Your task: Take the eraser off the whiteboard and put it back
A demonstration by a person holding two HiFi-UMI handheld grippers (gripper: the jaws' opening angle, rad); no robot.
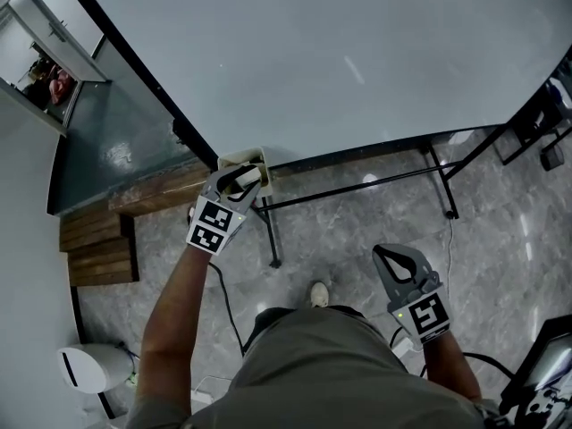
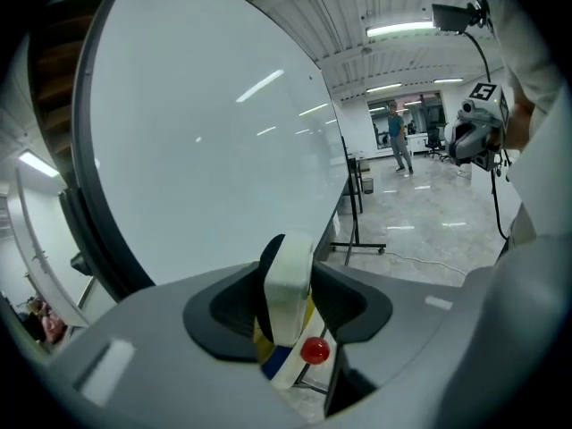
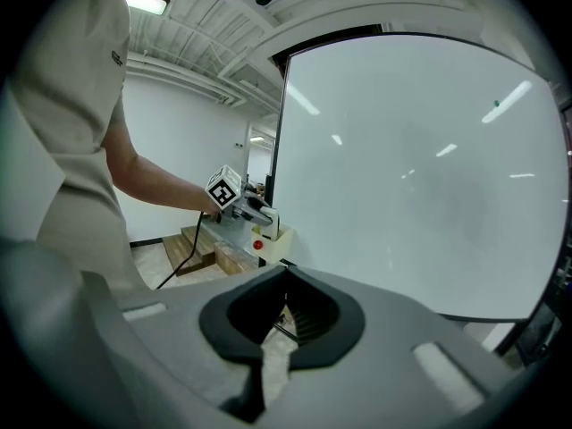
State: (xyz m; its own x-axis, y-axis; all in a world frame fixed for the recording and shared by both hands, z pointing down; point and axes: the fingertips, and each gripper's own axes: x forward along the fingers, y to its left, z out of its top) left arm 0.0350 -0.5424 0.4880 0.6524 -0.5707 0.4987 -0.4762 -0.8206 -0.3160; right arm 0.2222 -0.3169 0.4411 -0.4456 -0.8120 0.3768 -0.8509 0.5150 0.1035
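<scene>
While the eraser (image 2: 288, 280) stands between the 2 jaws of the left gripper (image 1: 241, 179), which are closed partway and press on its sides, it is at the lower left corner of the whiteboard (image 1: 357, 61); I cannot tell if it touches the board. The right gripper (image 1: 386, 254) is fully closed on nothing, low and well apart. Because the eraser sticks out past the pads, I think it could twist or slip out when pushed back on the board, or miss the corner and fall.
</scene>
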